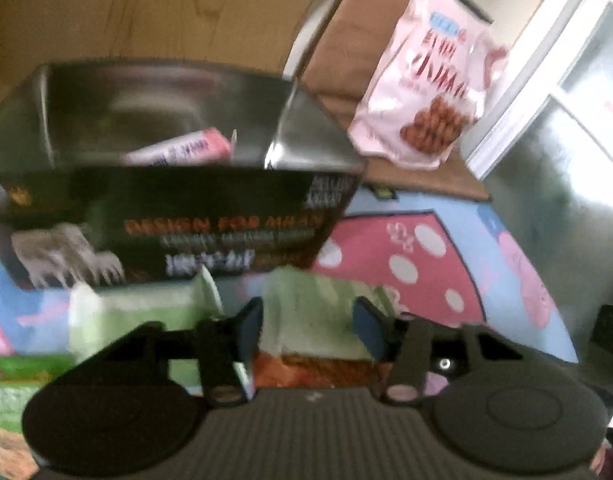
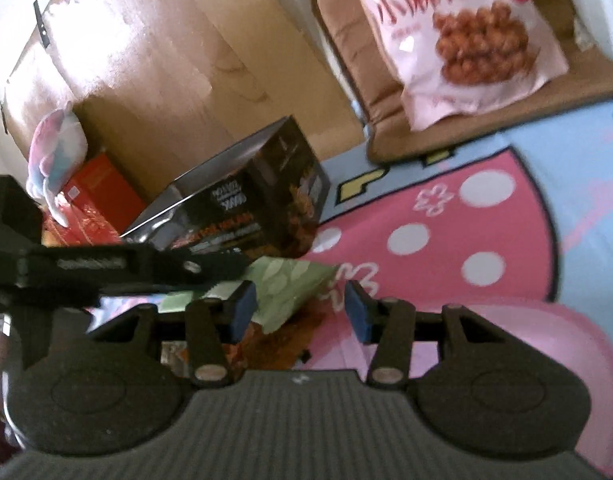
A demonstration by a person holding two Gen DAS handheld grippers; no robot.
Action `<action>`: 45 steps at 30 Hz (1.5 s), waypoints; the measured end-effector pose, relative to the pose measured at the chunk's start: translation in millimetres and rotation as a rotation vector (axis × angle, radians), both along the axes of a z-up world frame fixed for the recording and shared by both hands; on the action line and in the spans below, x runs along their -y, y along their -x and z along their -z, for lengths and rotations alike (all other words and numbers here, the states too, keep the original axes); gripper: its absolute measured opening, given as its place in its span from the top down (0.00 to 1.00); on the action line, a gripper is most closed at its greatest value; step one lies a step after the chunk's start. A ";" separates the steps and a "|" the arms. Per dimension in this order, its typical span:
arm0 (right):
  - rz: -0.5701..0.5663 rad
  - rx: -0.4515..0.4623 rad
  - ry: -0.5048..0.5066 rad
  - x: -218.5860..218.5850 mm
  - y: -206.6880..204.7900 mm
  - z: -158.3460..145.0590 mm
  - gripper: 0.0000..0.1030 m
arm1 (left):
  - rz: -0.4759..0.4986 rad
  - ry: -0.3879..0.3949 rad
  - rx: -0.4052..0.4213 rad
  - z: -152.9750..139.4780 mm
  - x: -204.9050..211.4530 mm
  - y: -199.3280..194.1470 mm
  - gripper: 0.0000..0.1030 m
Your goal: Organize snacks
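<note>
The left gripper (image 1: 308, 326) is straddling the top of a pale green snack packet (image 1: 306, 312), whose orange-printed lower part is showing beneath the jaws; the blue pads (image 1: 248, 330) are sitting at either flank of the packet, but blur is hiding whether they are pressing it, so the grasp cannot be told. The right gripper (image 2: 300, 312) is standing with its jaws apart over the pink polka-dot play mat (image 2: 446, 248); only the corner of the same green packet (image 2: 284, 292) is reaching in beside its left pad, the other pad is clear, and nothing is being held there. Just beyond the packet, the open black carton (image 1: 178, 224) is sitting on the mat, a pink-and-white packet (image 1: 182, 148) already lying inside it. Farther off, a large pink bag of fried dough twists (image 1: 426, 84) is leaning on a brown cushion (image 1: 342, 52), well apart from the carton, and a red box (image 2: 98, 196) is resting behind the carton by a cardboard panel (image 2: 194, 60). The step in hand appears to be securing the green packet for transfer. The next move is likely calling for a firm closure, a lift clear of the carton's near wall, and a release inside.
</note>
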State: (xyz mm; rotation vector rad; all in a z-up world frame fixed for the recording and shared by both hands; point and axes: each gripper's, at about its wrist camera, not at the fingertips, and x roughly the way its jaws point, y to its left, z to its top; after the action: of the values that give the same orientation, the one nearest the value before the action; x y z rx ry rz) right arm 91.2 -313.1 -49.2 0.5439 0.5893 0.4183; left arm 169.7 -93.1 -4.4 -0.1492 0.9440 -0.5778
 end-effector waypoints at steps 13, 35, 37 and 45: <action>-0.168 0.158 0.067 -41.5 84.6 -24.8 0.76 | -0.004 0.006 0.133 -35.6 -58.5 120.4 0.70; -0.358 0.125 0.239 -89.6 188.5 -9.9 0.46 | -0.020 0.002 0.065 -15.1 -119.5 236.0 0.48; -0.350 0.152 0.256 -89.7 191.5 -11.1 0.41 | -0.041 0.026 0.070 -18.9 -124.9 234.1 0.48; -0.367 0.162 0.327 -100.4 187.6 -4.9 0.41 | -0.032 0.006 0.014 -5.0 -112.5 216.4 0.51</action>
State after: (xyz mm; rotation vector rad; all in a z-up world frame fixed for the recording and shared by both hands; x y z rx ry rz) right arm -96.3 -212.7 -44.3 0.0846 0.5876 0.6907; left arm -46.7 19.4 0.6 -0.1651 0.9252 -0.5516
